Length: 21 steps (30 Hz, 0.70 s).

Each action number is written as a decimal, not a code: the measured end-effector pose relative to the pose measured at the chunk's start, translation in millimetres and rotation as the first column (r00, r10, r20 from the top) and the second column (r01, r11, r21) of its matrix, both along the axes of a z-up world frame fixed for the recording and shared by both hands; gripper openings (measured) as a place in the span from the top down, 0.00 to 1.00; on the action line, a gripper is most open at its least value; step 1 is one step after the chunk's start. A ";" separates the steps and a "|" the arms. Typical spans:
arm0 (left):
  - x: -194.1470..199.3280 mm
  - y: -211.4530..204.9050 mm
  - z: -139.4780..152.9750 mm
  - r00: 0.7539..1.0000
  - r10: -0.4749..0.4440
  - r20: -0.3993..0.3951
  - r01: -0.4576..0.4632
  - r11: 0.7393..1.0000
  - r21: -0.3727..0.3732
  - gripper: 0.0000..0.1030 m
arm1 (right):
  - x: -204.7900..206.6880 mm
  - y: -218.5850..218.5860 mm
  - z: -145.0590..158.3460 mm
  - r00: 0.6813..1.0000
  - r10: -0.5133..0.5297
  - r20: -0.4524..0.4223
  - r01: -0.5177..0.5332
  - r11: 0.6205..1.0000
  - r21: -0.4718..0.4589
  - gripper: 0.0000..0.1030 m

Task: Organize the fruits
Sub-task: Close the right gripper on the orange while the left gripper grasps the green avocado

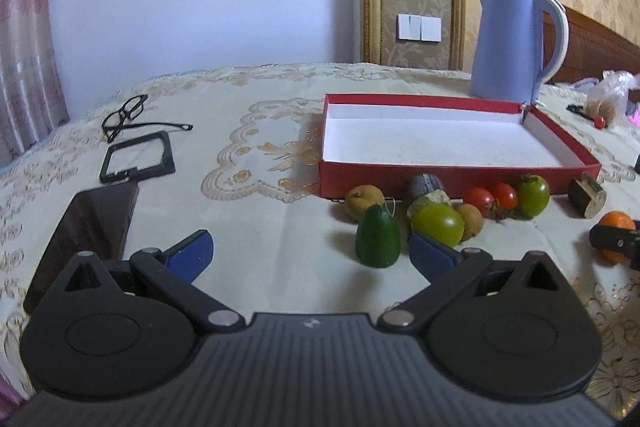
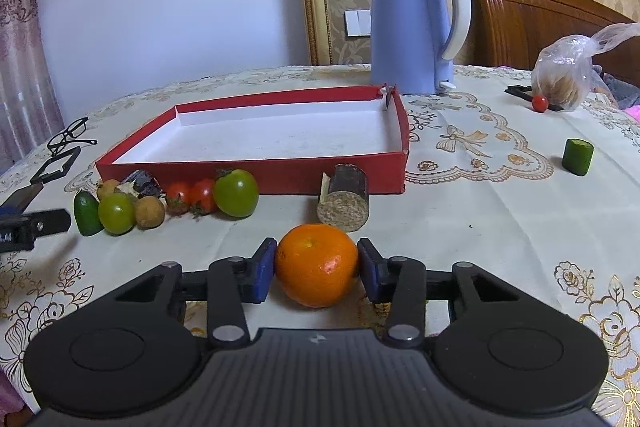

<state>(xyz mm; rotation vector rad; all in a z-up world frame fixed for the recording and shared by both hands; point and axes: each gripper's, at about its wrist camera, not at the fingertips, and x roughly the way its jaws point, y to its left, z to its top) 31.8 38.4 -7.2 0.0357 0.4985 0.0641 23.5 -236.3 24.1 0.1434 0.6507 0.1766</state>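
A shallow red box (image 1: 452, 175) (image 2: 280, 175) with a white inside stands on the table, with nothing in it. Along its near wall lie several fruits: a dark green avocado (image 1: 377, 237) (image 2: 86, 211), green tomatoes (image 1: 437, 223) (image 2: 236, 193), red tomatoes (image 1: 493, 198) (image 2: 191, 195) and brown fruits (image 1: 363, 199). My left gripper (image 1: 310, 253) is open, just short of the avocado. My right gripper (image 2: 316, 267) is shut on an orange (image 2: 317, 265) (image 1: 616, 227) resting on the tablecloth, both blue pads against its sides.
A blue kettle (image 1: 512, 47) (image 2: 416, 23) stands behind the box. Glasses (image 1: 128, 115), a black frame (image 1: 138, 157) and a dark phone (image 1: 88, 227) lie at the left. A wood log (image 2: 346, 203), a green cylinder (image 2: 577, 156), a bag (image 2: 568, 75) and a cherry tomato (image 2: 539, 103) lie at the right.
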 end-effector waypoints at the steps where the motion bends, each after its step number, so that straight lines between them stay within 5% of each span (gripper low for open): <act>1: 2.5 -1.3 -0.3 1.000 -0.006 -0.003 0.007 1.000 0.010 0.00 | -0.1 -0.8 -0.1 1.000 0.000 -0.001 0.000 1.000 0.005 0.59; 9: 22.2 -20.6 -5.5 0.999 -0.021 -0.048 0.025 0.995 0.099 0.03 | 1.0 -4.0 -0.8 1.000 -0.003 -0.005 0.003 1.000 0.026 0.58; 15: 35.0 -18.9 -8.9 0.994 -0.052 -0.096 0.058 0.997 0.055 0.29 | 0.6 -5.4 -0.8 1.000 -0.002 -0.005 0.002 0.999 0.033 0.59; 21: 35.5 -23.4 -8.8 0.988 -0.115 -0.101 0.115 0.993 0.003 0.65 | 0.7 -5.5 -1.0 1.000 -0.003 -0.004 0.003 0.999 0.035 0.58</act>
